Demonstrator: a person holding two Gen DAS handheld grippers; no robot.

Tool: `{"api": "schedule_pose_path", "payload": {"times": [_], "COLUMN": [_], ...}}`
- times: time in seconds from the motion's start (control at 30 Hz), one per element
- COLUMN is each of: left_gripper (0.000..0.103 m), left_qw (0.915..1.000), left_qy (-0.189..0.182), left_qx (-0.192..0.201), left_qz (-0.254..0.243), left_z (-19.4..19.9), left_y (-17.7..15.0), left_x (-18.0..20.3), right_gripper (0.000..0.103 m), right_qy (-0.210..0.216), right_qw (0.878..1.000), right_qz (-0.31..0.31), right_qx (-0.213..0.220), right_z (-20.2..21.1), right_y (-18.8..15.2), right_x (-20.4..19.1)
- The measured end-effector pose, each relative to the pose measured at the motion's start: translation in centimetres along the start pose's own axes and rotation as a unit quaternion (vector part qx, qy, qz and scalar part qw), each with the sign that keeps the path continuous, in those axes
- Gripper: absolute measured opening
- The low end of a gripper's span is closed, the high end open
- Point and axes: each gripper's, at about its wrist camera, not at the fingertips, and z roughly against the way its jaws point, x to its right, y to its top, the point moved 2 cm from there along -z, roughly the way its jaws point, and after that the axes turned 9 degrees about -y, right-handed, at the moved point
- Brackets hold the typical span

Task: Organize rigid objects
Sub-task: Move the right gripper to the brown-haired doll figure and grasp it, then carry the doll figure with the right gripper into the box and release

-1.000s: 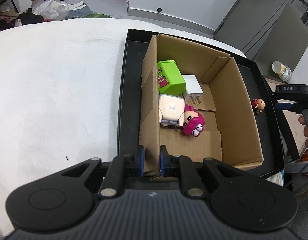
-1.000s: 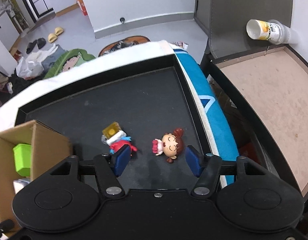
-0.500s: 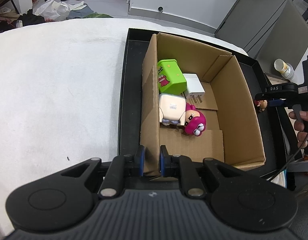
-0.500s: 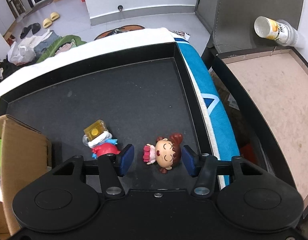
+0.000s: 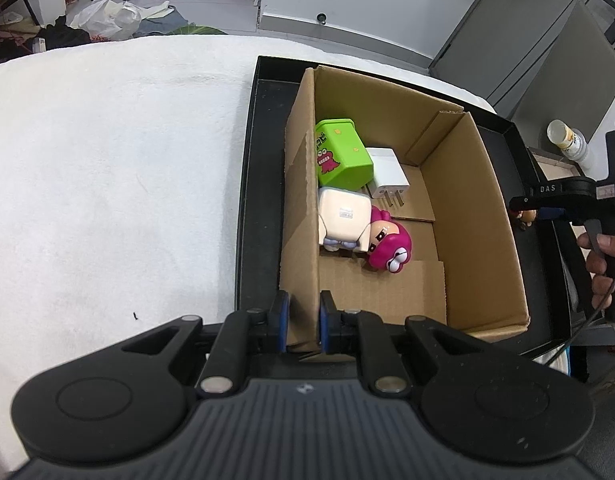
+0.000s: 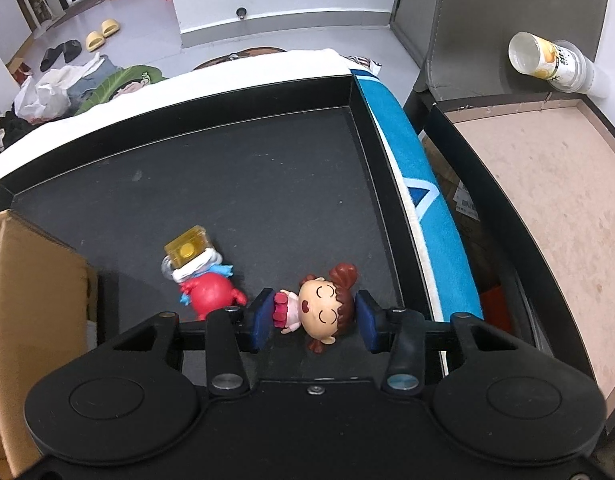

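On tray (image 6: 267, 184), right gripper (image 6: 312, 322) closing around doll (image 6: 319, 312); left gripper (image 5: 303, 322) clamps box (image 5: 487, 216) wall. Next: lift doll into box.

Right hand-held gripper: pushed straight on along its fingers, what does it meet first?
Probably the brown-haired doll, lying between the closing jaws of the right hand-held gripper; beneath it is the black tray floor. Depth is uncertain.

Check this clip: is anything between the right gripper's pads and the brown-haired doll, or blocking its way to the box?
Nothing visible. The right gripper is closing with the doll between its pads. The red figure lies beside the path to the box, whose top is open.
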Motion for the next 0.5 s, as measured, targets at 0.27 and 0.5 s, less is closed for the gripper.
{"api": "schedule_pose_path", "payload": {"times": [0.27,0.5], "left_gripper": [0.014,0.014], "left_qw": [1.0,0.9999], "left_qy": [-0.006,-0.008], "left_qx": [0.002,0.004], "left_qz": [0.006,0.01], "left_z": [0.1,0.1], "left_y": [0.0,0.0], "left_x": [-0.2,-0.3], "right_gripper": [0.043,0.043], "right_qy": [-0.003,0.0], "right_qw": [1.0,1.0], "right_qz": [0.001,0.009], "right_qx": [0.0,0.002], "right_z": [2.0,3.7], "right_y": [-1.0,-2.2], "right_x": [0.5,0.4]}}
